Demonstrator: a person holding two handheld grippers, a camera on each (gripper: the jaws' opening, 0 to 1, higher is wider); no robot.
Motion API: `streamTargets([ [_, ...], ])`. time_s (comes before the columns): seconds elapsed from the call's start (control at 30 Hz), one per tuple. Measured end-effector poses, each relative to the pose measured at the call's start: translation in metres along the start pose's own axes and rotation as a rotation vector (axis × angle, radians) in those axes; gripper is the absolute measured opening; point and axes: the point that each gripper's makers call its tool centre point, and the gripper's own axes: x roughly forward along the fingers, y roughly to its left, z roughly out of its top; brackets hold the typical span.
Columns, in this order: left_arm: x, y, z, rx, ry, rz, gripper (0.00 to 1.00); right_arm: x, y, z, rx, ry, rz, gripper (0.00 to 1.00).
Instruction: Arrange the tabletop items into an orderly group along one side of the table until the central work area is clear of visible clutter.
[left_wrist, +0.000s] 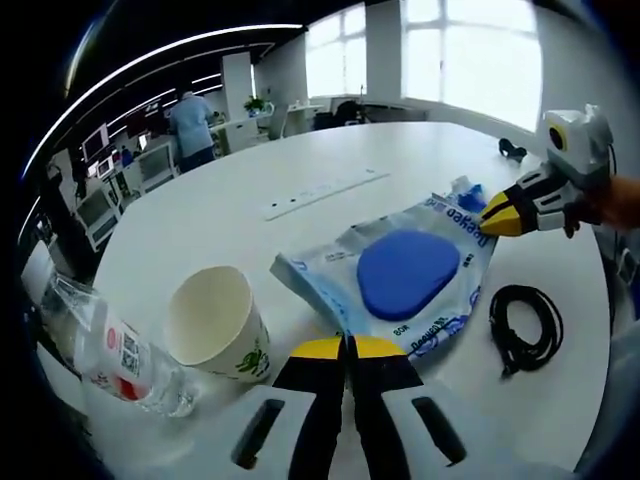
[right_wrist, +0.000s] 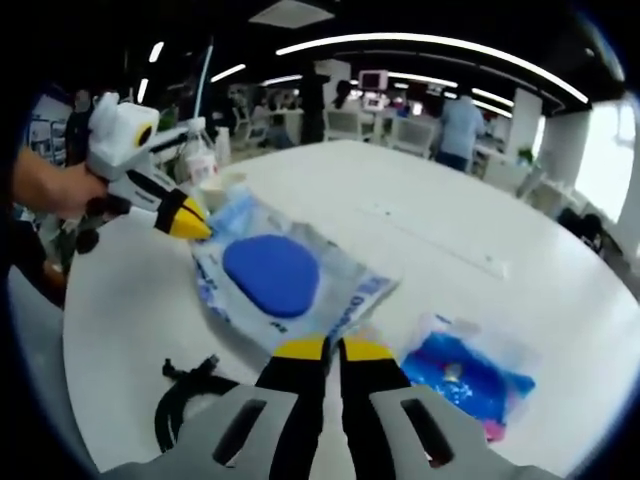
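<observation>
A clear plastic package with a blue pad lies flat on the white table. My left gripper is shut, its yellow tips pinching the package's near edge. My right gripper is shut on the opposite corner. A paper cup stands left of the package, beside a plastic bottle that lies on its side. A small blue packet rests by the right gripper. A coiled black cable lies close to the package.
A long white power strip runs across the table's middle. A small black object sits at the far edge. A person stands among desks beyond the table. A hand holds the left gripper.
</observation>
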Motion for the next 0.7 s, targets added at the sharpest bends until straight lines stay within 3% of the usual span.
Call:
streamTargets([
  [0.7,0.020,0.006,-0.006,-0.010,0.017,0.009,0.01,0.020,-0.008,-0.010,-0.016,0.028,-0.027,0.01],
])
